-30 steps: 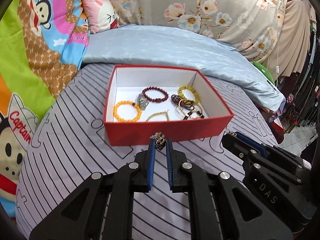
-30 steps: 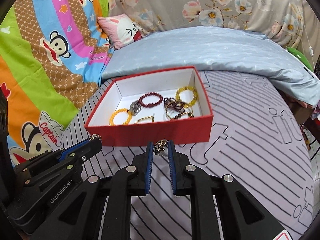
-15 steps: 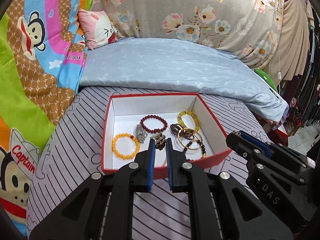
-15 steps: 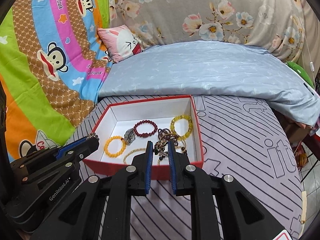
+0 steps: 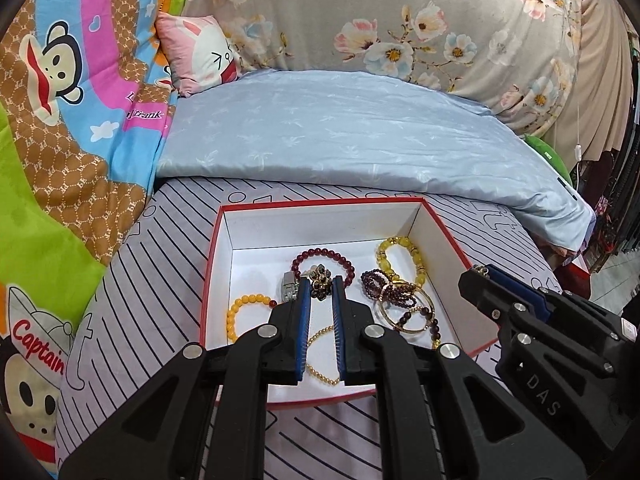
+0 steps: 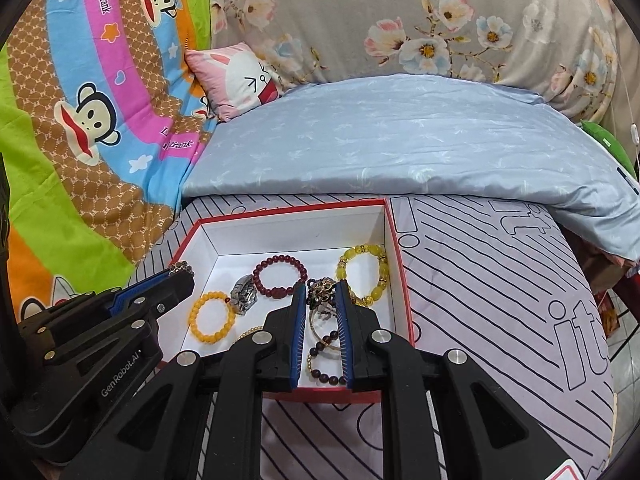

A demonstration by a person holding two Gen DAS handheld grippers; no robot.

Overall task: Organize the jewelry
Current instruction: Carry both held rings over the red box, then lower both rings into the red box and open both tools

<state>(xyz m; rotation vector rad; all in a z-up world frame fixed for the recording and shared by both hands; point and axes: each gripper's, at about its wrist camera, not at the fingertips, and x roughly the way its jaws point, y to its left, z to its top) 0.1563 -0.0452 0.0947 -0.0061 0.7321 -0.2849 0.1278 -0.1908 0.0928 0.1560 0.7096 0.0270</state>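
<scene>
Both grippers hover over the red box on the bed. The left gripper and right gripper each pinch one end of a dark beaded bracelet between nearly closed fingers, likely to lower it inside.

Open red cardboard box with white lining holds beaded bracelets: orange, dark red, yellow, tangled maroon strands.
</scene>
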